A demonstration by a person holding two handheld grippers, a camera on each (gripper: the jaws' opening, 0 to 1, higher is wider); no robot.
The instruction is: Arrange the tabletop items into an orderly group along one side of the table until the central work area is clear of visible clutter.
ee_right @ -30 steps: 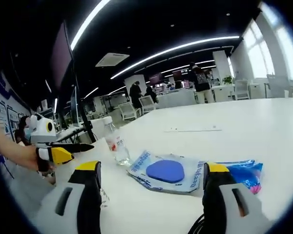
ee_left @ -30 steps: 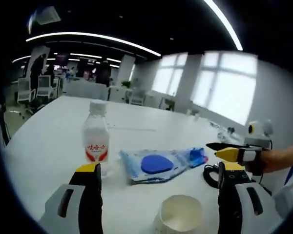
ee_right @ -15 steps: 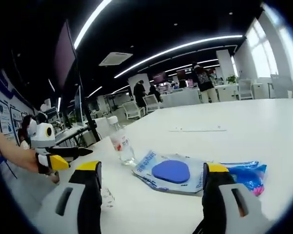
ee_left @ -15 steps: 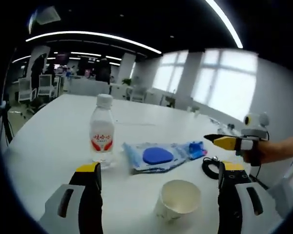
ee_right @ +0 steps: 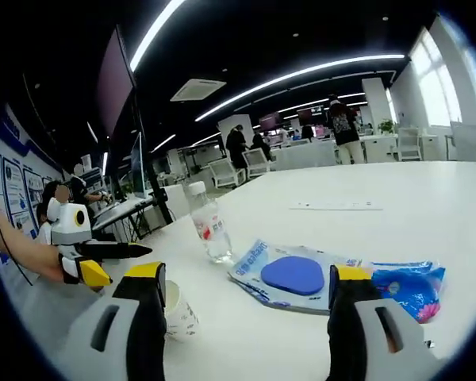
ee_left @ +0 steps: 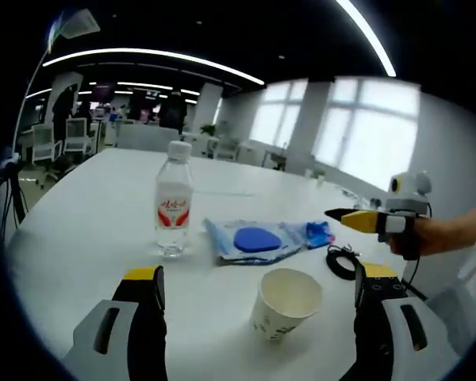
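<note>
Tabletop items in the left gripper view number four: one water bottle (ee_left: 174, 198), one paper cup (ee_left: 284, 305), one flat plastic packet (ee_left: 266, 239) with a blue oval inside, and one coiled black cable (ee_left: 343, 263). All lie on the white table (ee_left: 79, 214). The bottle stands upright, cap up, left of the packet; the packet lies flat with its long axis running left to right; the cup stands upright, mouth up, nearest the camera. The left gripper (ee_left: 258, 295) has its jaws well apart, empty. The right gripper (ee_left: 351, 217) enters from the right, above the cable, its jaws nearly together, gripping nothing.

Right gripper view: one bottle (ee_right: 209, 226) upright, one packet (ee_right: 333, 278) lying lengthwise left to right, one cup (ee_right: 178, 312) upright behind the near left jaw. The right gripper (ee_right: 244, 295) here shows jaws wide apart, empty. The left gripper (ee_right: 115, 260) hangs at left, jaws apart.
</note>
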